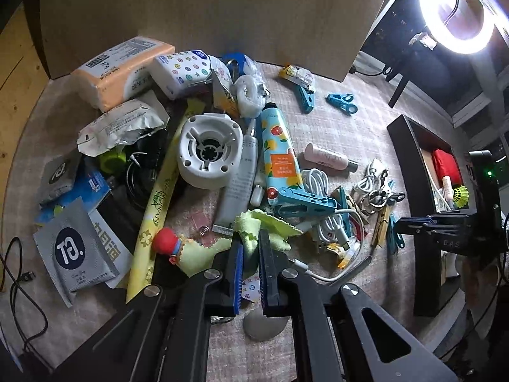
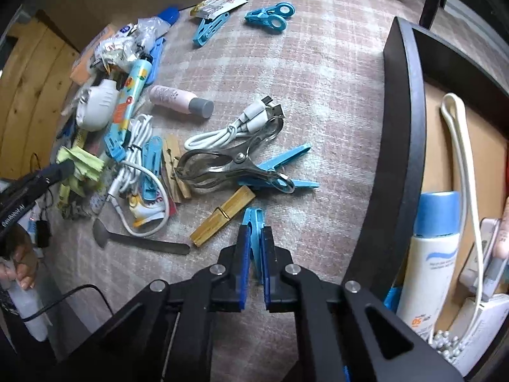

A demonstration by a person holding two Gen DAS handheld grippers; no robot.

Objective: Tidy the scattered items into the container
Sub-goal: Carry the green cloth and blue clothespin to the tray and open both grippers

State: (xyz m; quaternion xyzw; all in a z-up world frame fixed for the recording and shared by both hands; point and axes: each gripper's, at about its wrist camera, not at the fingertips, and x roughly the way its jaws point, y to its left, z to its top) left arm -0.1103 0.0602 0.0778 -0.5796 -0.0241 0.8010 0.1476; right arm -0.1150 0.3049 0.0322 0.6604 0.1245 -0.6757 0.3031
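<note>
right gripper [image 2: 254, 238] clamps small blue plastic clothespin [image 2: 253, 222]; left gripper [image 1: 251, 248] pinches pale green cloth [image 1: 254, 222]. next: carry both to black-walled container [image 2: 400, 133] at right.

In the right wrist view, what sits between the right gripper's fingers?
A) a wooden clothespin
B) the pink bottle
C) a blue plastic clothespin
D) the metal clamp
C: the right gripper has its blue-padded fingers closed on a blue plastic clothespin, while the wooden clothespin lies free on the cloth just to its left.
</note>
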